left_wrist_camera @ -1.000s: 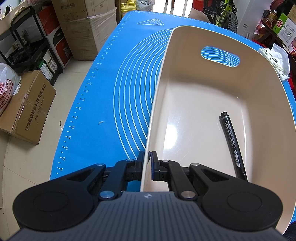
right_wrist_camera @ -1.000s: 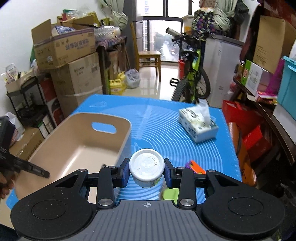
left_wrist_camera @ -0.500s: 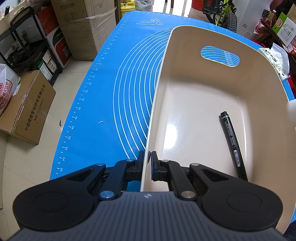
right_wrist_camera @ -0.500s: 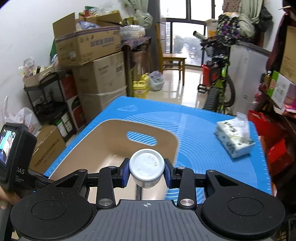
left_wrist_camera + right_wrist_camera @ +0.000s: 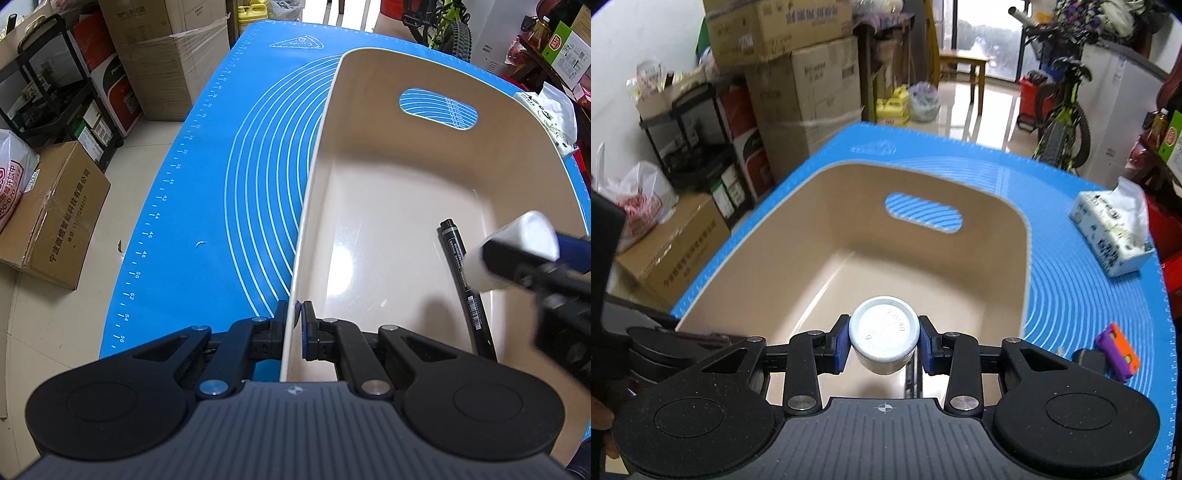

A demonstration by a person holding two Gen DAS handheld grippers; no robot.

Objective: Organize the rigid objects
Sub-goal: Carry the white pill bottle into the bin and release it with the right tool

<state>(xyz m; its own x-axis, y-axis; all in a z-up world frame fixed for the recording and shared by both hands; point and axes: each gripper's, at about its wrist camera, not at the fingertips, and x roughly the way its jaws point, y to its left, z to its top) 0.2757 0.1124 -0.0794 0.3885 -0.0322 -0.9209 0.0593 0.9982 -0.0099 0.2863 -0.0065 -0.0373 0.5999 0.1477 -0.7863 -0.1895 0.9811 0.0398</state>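
Bottle [image 5: 884,341], small, white and capped, hangs above the beige bin [image 5: 1008,258], clamped at its sides by the right claw [image 5: 884,345]. It looks light, stiff and smooth-walled, likely slippery. The left claw [image 5: 294,323] pinches the bin's near rim; a marker [image 5: 467,288] lies inside.

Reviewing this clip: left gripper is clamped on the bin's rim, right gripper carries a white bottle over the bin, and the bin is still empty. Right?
Not quite: the bin already holds a black marker, as the left wrist view shows. The left gripper clamping the rim and the right gripper carrying the white bottle are correct.
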